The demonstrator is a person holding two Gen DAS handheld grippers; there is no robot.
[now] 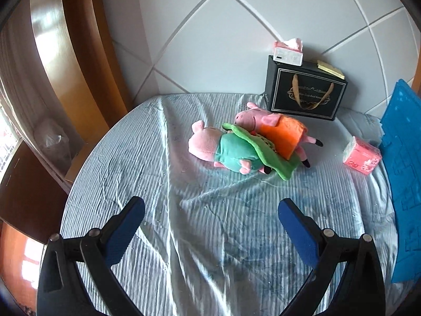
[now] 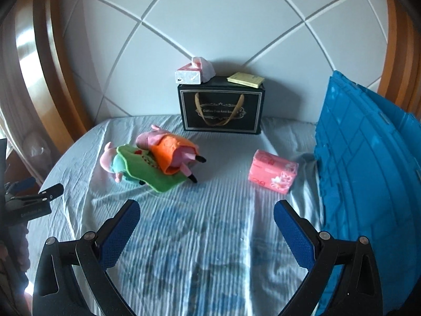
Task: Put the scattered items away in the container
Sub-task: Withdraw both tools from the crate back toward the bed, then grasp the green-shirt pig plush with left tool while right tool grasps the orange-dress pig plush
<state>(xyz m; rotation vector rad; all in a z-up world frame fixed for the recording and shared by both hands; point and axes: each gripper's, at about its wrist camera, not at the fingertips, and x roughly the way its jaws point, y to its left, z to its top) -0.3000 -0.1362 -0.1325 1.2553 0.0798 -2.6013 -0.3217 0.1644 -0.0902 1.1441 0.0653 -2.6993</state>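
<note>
So far nothing is held: the left gripper (image 1: 211,206) and the right gripper (image 2: 207,209) both hang over the near part of the bed (image 2: 197,250) with jaws spread wide and empty.

Two plush pigs lie in a heap toward the middle of the bed, left of centre. The teal pig (image 1: 231,152) lies on its side, a green cloth (image 1: 276,158) draped over it, and the orange pig (image 1: 284,131) rests across that. All three look soft, light and squashy; a pinch on a body or on the dress fabric should hold, though the cloth may slide off if only a pig is lifted.

A pink tissue pack (image 2: 272,175) lies near the right edge, just beside the blue crate (image 2: 368,184). It is a soft-cornered block in glossy wrap, probably slippery; gripping across its short sides looks safest.

The crate is ribbed hard plastic; its opening is not in view. At the head edge stands a stiff black gift bag (image 2: 221,108), carrying a tissue box (image 2: 193,73) and a yellow booklet (image 2: 246,79). The sheet is striped and creased.
</note>
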